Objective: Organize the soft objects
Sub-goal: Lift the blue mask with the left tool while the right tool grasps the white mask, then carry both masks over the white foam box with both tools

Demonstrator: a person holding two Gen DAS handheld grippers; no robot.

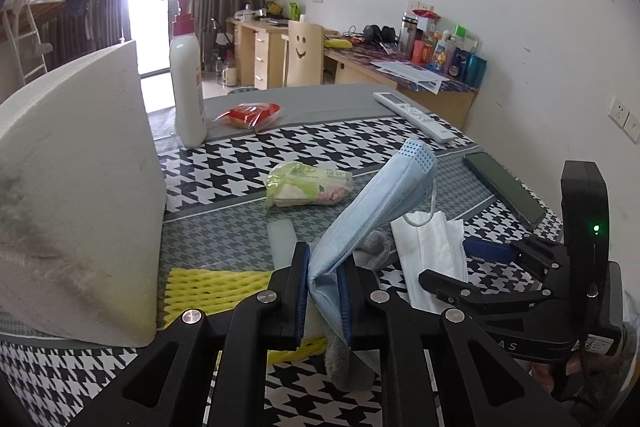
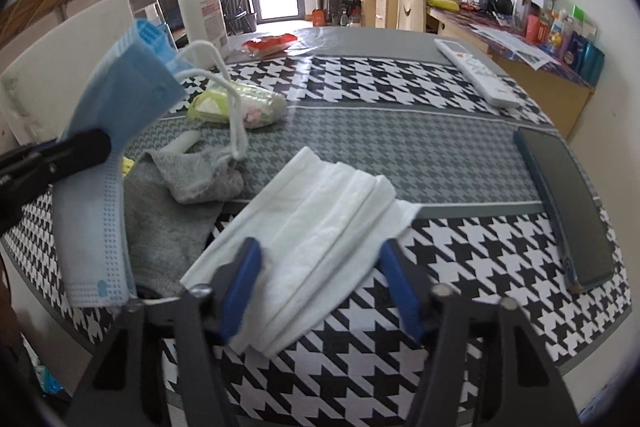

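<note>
My left gripper [image 1: 323, 267] is shut on a folded blue face mask [image 1: 380, 195], which hangs lifted above the houndstooth table [image 1: 240, 155]; its white ear loop dangles. The right wrist view has that mask [image 2: 120, 99] at the left, pinched by a black finger [image 2: 80, 147]. A white face mask [image 2: 316, 211] lies flat on the table, its near end between the blue pads [image 2: 240, 287] of my right gripper [image 2: 320, 251], which stands open around it. A grey sock [image 2: 172, 223] lies crumpled to its left, under the blue mask. A yellow foam net [image 1: 208, 287] lies beneath my left fingers.
A large white foam block [image 1: 80, 187] stands at the left. A tissue pack [image 1: 308, 183], a lotion bottle [image 1: 186, 79] and a red snack packet [image 1: 250, 115] sit further back. A remote [image 2: 476, 71] and a phone [image 2: 568, 207] lie along the right edge.
</note>
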